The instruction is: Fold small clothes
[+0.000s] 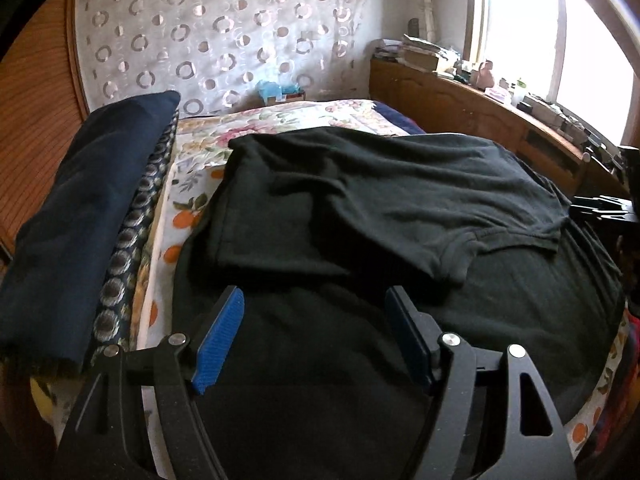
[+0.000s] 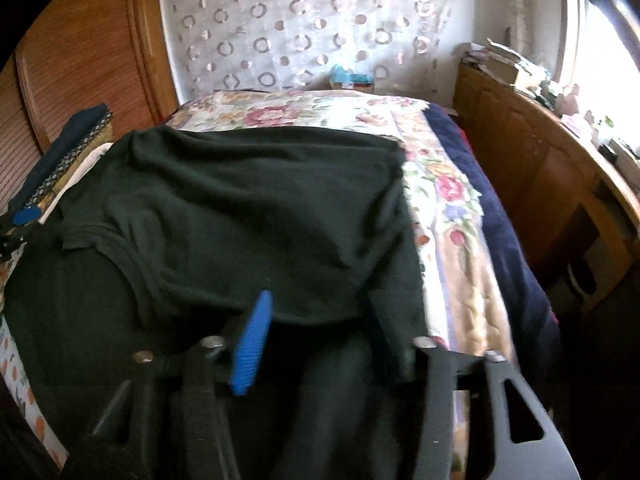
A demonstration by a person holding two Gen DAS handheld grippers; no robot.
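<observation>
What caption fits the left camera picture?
Open left gripper hovers over a half-folded black shirt on a flowery bed.

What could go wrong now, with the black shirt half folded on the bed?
1. The folded-over part of the black shirt lies wrinkled and skewed, so the next fold may come out uneven.
2. The left gripper and right gripper are both open above the cloth; closing low could pinch both layers together.
</observation>
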